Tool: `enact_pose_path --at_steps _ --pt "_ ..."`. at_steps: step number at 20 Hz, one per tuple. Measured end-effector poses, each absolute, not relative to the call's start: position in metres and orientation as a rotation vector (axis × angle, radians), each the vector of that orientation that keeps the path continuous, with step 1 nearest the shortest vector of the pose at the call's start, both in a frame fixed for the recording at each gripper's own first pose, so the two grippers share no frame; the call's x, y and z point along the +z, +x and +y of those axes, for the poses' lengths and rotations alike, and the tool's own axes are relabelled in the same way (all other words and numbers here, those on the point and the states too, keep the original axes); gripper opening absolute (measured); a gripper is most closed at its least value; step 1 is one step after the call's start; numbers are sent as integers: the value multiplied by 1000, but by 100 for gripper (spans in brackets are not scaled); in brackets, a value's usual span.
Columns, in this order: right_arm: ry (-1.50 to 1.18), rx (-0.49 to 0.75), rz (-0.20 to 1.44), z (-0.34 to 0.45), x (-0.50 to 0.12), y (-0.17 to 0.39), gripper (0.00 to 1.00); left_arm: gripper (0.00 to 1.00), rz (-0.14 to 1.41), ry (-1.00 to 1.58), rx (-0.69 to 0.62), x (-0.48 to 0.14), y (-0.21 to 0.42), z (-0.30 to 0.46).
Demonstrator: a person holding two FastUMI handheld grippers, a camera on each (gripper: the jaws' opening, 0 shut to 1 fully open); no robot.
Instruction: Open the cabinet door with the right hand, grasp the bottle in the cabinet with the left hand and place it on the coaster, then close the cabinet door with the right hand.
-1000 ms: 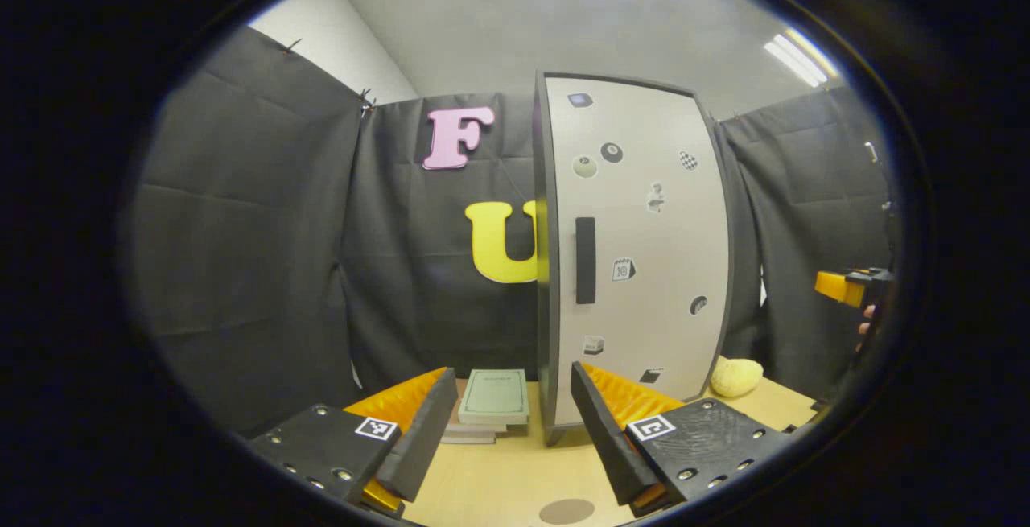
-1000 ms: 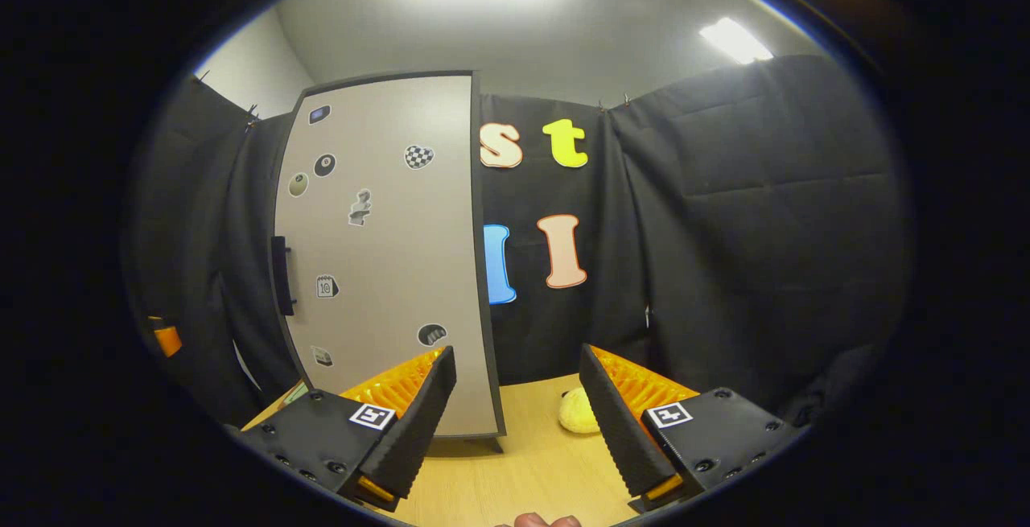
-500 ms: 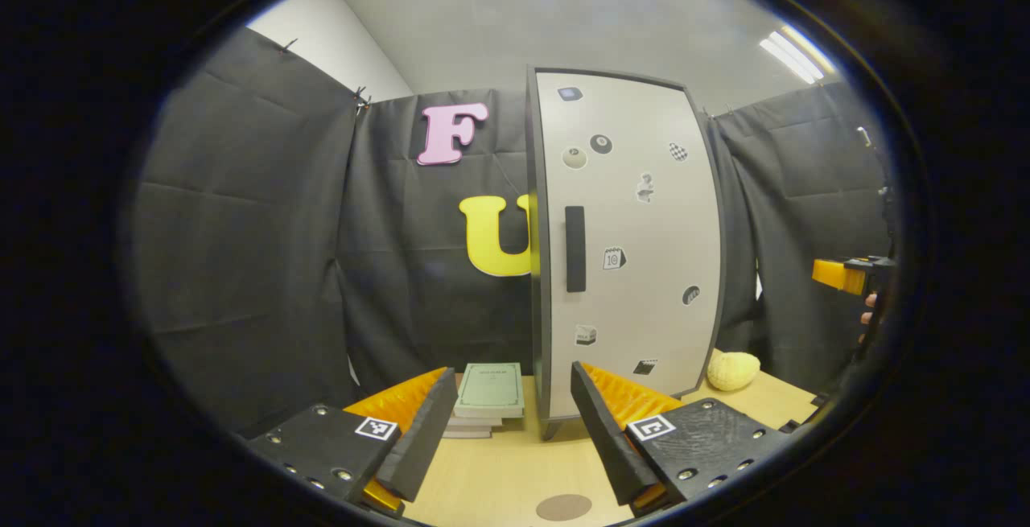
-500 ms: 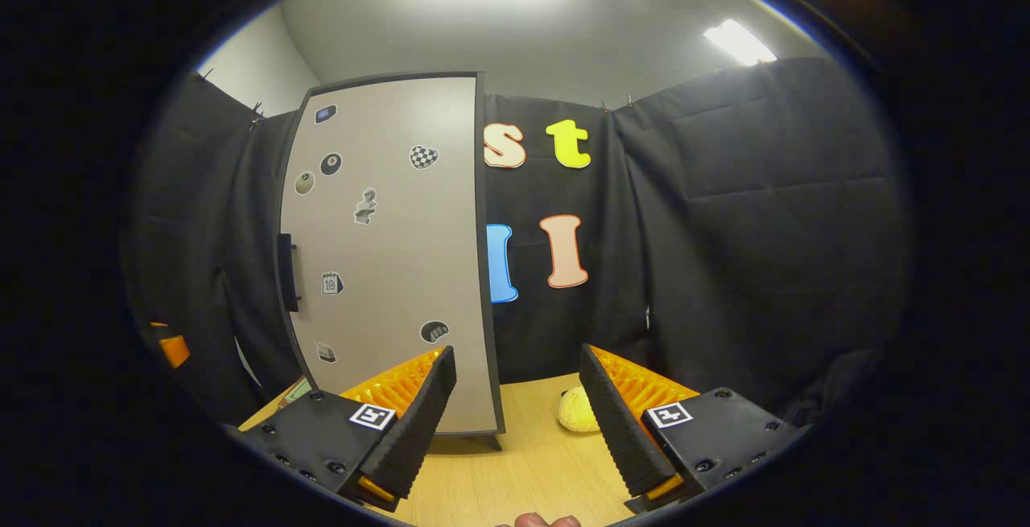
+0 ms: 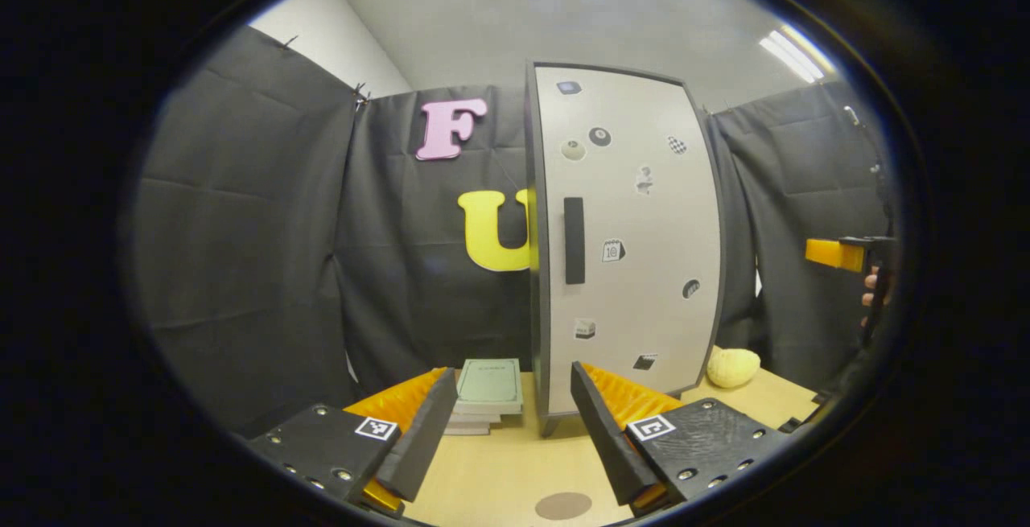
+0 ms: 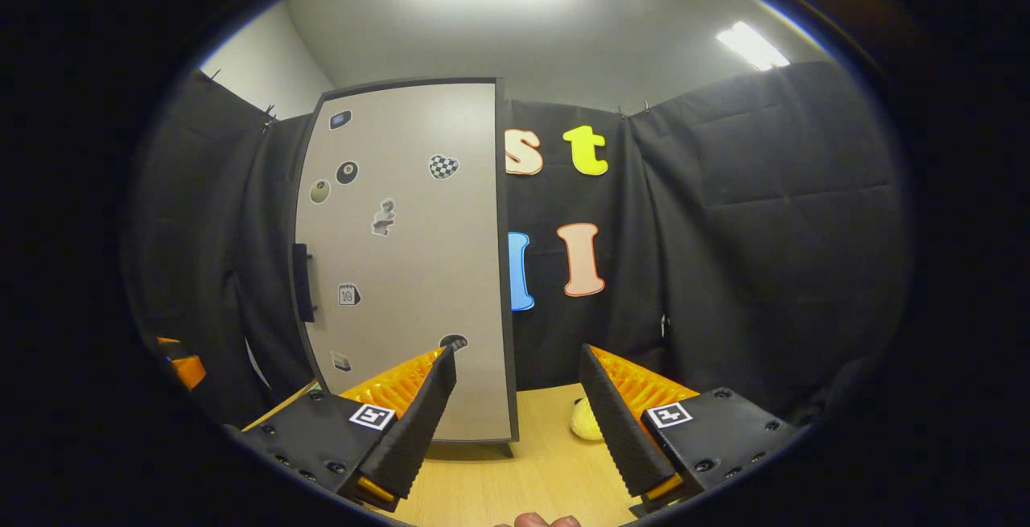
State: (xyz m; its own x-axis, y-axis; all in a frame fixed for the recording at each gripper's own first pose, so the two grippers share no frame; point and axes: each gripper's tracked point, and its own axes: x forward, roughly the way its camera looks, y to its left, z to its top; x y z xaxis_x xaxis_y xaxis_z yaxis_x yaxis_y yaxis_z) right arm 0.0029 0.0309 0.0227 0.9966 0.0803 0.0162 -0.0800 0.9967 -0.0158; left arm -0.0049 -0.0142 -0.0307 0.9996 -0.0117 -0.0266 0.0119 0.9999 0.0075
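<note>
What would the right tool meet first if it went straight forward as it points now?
Probably the black cloth wall just right of the cabinet door. The right tool is open, and its left finger may graze the door's edge; depth is unclear.

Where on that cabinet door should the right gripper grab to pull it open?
Grip the dark vertical handle on the closed cabinet door, near its left edge. It is a slim upright bar, so bring the right gripper straight in from the front, one of its fingers on each side.
</note>
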Motion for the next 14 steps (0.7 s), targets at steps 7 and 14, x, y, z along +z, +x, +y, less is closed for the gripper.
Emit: enact_pose_path --at_steps 7,14 --pt "5 208 -6 88 59 34 98 88 42 -5 56 -45 -22 15" --pt "41 340 10 175 92 73 98 87 95 59 76 -71 -43 31"
